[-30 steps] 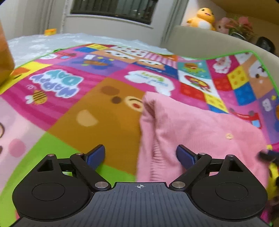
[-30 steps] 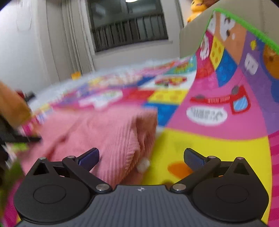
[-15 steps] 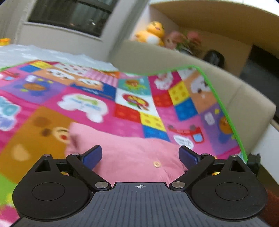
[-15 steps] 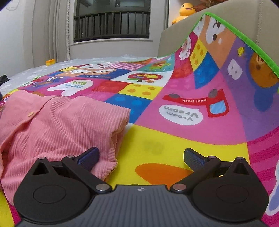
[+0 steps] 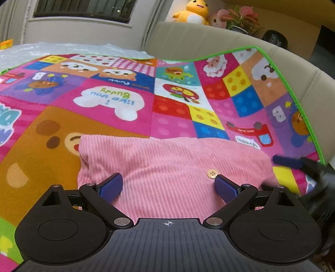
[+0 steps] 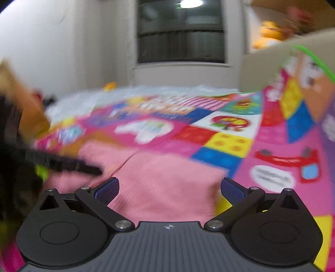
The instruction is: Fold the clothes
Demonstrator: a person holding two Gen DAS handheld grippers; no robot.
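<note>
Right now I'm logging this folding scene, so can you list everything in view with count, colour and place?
cardigan: one, pink ribbed, folded on the mat just ahead of both grippers
button: one, cream, on the cardigan near the left gripper's right finger
play mat: one, multicoloured cartoon patches with green edging, spread flat and running up the sofa
sofa: one, beige, behind the mat
plush duck: one, yellow, on the ledge behind the sofa
potted plant: one, pink and green, beside the duck
window: one, dark, back wall
left gripper: black, blue pads, open over the cardigan
right gripper: black, blue pads, open, blurred
</note>
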